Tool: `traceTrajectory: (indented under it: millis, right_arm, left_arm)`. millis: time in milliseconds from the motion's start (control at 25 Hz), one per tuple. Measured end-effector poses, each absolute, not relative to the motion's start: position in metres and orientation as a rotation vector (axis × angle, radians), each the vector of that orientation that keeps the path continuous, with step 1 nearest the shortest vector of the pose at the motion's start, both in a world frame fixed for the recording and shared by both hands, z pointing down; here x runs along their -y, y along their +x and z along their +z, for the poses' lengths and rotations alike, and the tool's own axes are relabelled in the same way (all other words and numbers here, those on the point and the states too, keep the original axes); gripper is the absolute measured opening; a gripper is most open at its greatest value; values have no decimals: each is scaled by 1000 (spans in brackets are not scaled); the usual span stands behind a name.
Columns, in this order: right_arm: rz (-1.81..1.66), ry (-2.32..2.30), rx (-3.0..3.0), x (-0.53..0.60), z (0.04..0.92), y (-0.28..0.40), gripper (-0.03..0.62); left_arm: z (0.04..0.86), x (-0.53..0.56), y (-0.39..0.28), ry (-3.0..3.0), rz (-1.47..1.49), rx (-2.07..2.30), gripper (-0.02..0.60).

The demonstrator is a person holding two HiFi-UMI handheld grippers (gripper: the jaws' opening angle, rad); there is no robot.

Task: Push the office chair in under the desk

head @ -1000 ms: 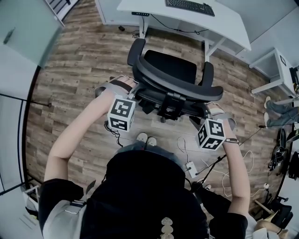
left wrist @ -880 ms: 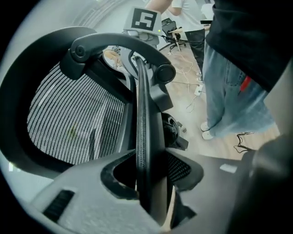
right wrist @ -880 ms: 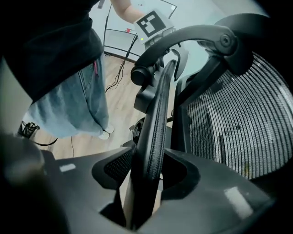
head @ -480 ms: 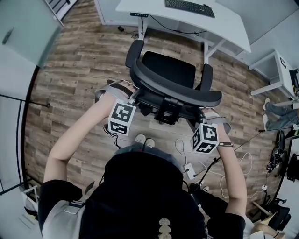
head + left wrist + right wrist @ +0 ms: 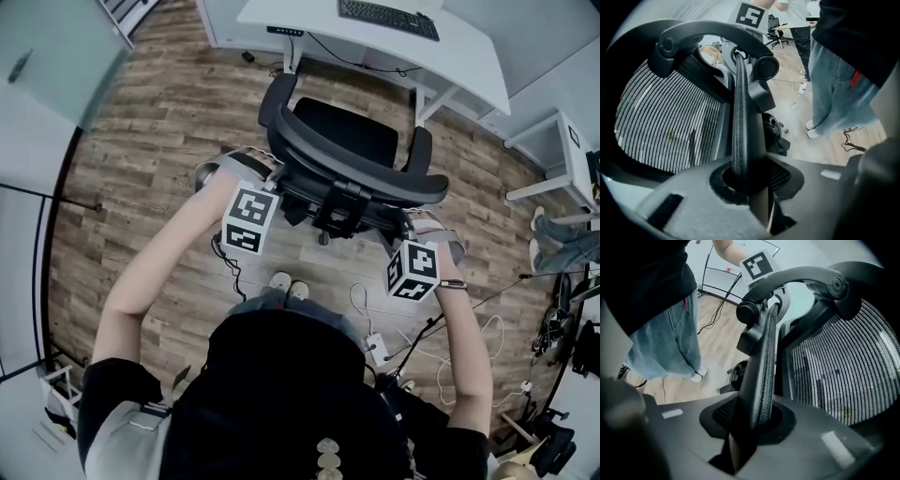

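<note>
Black mesh-backed office chair (image 5: 337, 141) standing short of the white desk (image 5: 450, 56) at twelve o'clock: left gripper (image 5: 745, 183) and right gripper (image 5: 757, 420), jaws having just been closing, pinch its stiff backrest rim (image 5: 739, 117) at nine and three o'clock, probably a firm handhold on a heavy, free-rolling load.

She wears a black short-sleeved top (image 5: 291, 394), faded blue jeans (image 5: 839, 89) and white shoes (image 5: 289, 279), with a thin band (image 5: 462, 284) on the right wrist. The left gripper (image 5: 270, 174) and right gripper (image 5: 409, 218) are grey, each carrying a white cube (image 5: 248, 220) printed with black squares.
</note>
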State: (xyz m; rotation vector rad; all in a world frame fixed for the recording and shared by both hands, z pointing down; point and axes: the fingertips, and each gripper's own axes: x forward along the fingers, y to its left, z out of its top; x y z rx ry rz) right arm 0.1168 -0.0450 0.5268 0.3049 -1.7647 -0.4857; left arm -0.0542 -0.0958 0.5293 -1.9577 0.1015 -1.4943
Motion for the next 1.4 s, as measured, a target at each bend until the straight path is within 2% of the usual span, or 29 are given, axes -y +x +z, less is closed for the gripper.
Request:
traceTrajectory:
  millis: [280,1000,1400]
  right_arm:
    - [-469,299,1770,129,526,132,93]
    - [-457,315,1764,251,528,157,94]
    - [-402,307,1766,337,529,201,100]
  left_arm:
    - [530,181,-39,-1977,-1508,-74,80]
    - [532,306,-12,-2010,-1489,-62,81]
    - [530,391,33,-2004,-1459,-74,78]
